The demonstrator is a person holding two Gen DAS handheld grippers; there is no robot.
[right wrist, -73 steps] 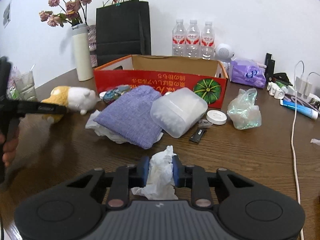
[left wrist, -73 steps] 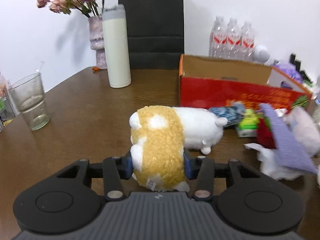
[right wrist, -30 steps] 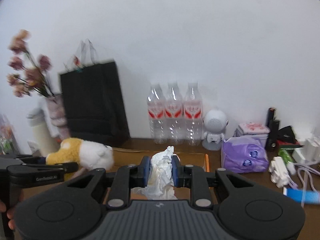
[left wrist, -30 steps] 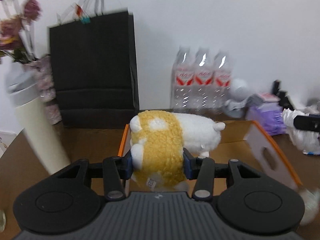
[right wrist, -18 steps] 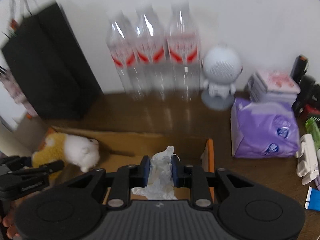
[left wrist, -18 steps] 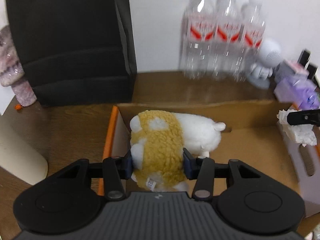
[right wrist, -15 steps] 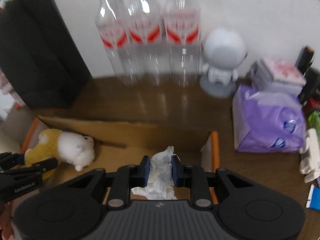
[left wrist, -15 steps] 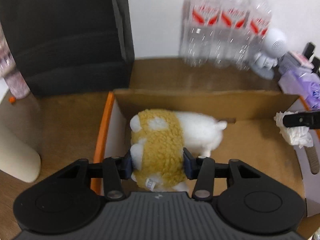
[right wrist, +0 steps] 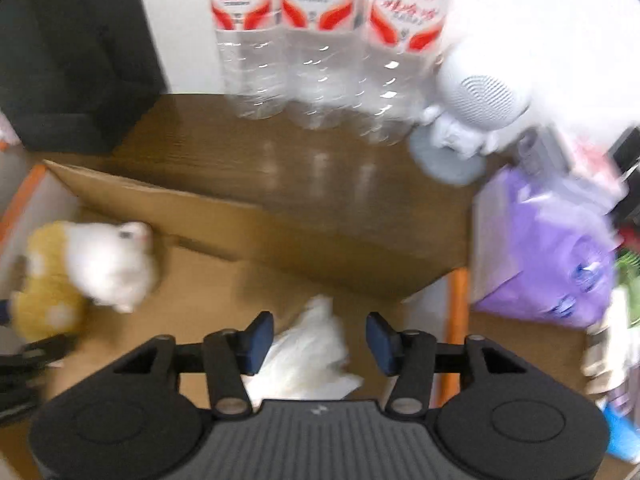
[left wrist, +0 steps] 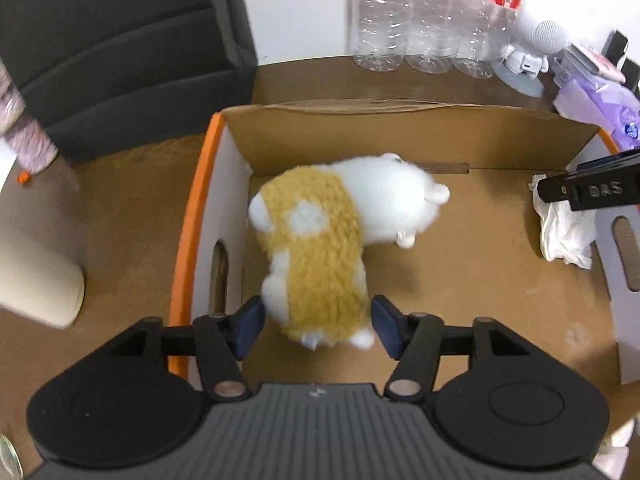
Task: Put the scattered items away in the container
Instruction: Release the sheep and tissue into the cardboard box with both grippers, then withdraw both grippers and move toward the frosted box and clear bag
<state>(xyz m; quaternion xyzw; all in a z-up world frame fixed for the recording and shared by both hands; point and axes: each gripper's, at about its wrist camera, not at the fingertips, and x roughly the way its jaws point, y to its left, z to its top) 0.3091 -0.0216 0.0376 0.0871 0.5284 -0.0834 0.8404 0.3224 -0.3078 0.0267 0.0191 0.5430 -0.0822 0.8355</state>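
Cardboard box [left wrist: 400, 128] holds plush toy [left wrist: 320, 240] and crumpled tissue [right wrist: 308, 356]; left gripper [left wrist: 316, 326] and right gripper [right wrist: 318, 338] jaws are opening, pads clear of both.

Left matte-black two-finger gripper [left wrist: 318, 330]: blue pads, silver pivot screws, ribbed grey housing. Right matte-black two-finger gripper [right wrist: 320, 338] looks identical.

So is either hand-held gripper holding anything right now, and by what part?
Neither. Both sets of jaws are opening: the plush toy lies loose between the left pads, the tissue between the right, over the box.
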